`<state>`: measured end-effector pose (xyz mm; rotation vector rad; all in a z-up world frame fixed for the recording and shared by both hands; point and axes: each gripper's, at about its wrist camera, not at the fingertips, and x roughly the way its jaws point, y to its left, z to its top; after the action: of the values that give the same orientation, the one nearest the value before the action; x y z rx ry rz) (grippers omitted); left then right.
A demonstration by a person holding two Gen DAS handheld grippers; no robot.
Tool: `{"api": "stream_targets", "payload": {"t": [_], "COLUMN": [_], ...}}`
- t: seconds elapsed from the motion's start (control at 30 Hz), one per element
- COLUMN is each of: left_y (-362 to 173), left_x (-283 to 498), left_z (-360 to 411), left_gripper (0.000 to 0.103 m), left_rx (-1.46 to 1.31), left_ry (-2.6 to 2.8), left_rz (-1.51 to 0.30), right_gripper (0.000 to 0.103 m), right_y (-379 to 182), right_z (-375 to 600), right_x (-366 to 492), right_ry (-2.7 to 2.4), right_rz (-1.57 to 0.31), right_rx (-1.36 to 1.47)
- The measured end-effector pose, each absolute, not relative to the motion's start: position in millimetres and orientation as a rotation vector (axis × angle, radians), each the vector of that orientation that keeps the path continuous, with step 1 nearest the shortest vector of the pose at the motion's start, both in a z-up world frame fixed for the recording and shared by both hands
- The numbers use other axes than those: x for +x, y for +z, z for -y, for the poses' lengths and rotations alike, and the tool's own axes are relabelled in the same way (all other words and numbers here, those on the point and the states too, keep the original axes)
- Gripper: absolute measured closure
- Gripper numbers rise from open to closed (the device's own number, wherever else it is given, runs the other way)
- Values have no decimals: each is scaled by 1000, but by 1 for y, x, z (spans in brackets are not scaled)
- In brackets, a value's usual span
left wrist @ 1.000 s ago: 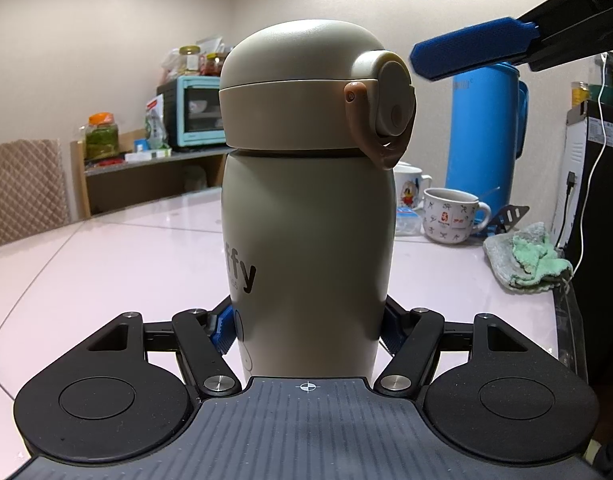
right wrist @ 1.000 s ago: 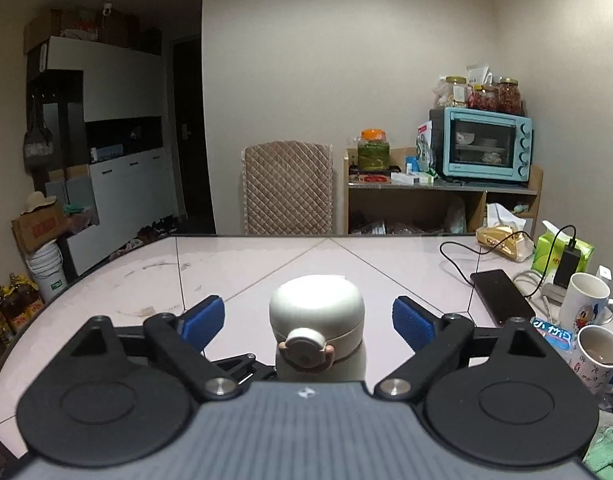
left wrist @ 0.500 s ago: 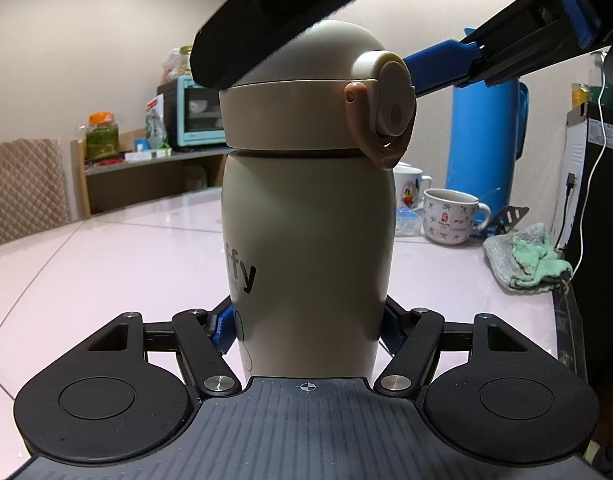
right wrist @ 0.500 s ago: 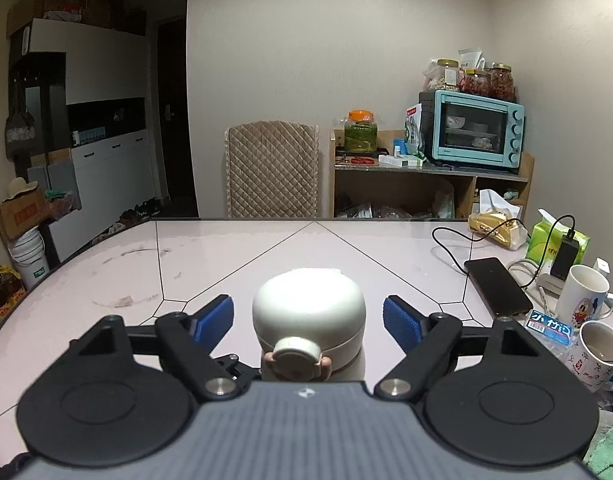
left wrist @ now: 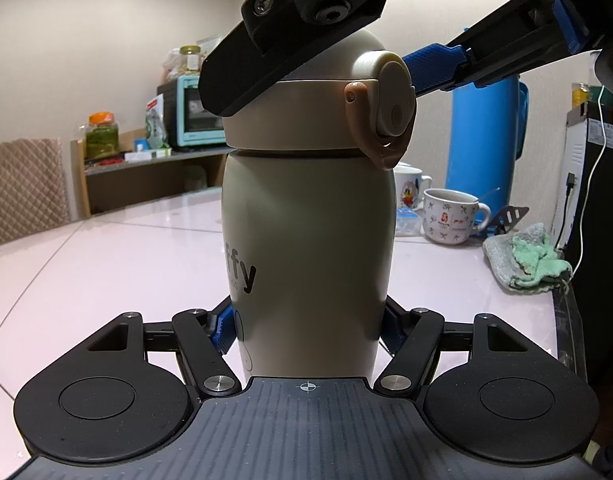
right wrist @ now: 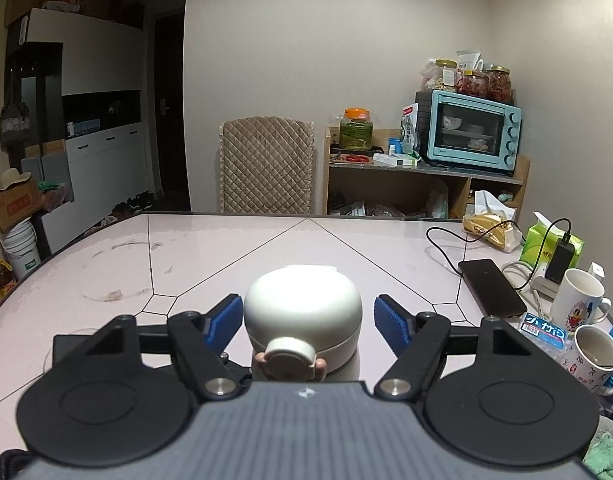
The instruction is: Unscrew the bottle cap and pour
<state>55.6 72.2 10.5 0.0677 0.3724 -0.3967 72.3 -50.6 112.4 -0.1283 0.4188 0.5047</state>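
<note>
Gripping the beige bottle (left wrist: 310, 248) low on its smooth rounded body, the left gripper (left wrist: 308, 326) has it upright on the glossy pink table (right wrist: 266, 252), loads of bare tabletop off to the left. The right gripper (right wrist: 306, 318) sits spread wide around the domed cap (right wrist: 302, 300), ribbed blue pads (right wrist: 390, 322) just off it. Mugs (right wrist: 580, 300) crowd the right edge.

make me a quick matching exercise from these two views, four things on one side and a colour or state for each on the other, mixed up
Things:
1. left tongs
2. right tongs
3. toaster oven
4. phone

States:
A. open, either side of the cap
B. black, lying flat on the table
C. shut on the bottle body
D. light teal, on the shelf unit

Pairs: 1-C, 2-A, 3-D, 4-B
</note>
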Motion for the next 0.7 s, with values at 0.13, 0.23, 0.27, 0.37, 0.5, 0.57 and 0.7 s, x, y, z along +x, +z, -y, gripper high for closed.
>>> {"api": "stream_targets", "payload": {"t": [0.13,0.23,0.27,0.37,0.5,0.57,0.7], "left_y": [11,11,11,11,11,11,10], "left_x": [55,56,56,56,56,56,57], "left_z": [-72,-69,-69,-68,-69,-69,-69], "left_gripper": [31,31,31,31,31,31,31], "left_rx": [66,67,68,67,59,60,58], "left_ry": [-398,-398,-398,-398,-398,-398,-398], "left_rz": [-372,-374,-374,-374,-373,-374,-373], "right_gripper": [38,38,38,38,38,38,38], "right_y": [112,112,112,111,112,112,111], "right_z": [48,46,46,56,61,65,73], "right_x": [69,67,67,83,87,91,98], "right_ry": [512,517,519,547,617,661,746], "right_rz": [-416,-413,-412,-406,-396,-391,-385], "right_rx": [-136,-142,-143,-155,-182,-198,-217]}}
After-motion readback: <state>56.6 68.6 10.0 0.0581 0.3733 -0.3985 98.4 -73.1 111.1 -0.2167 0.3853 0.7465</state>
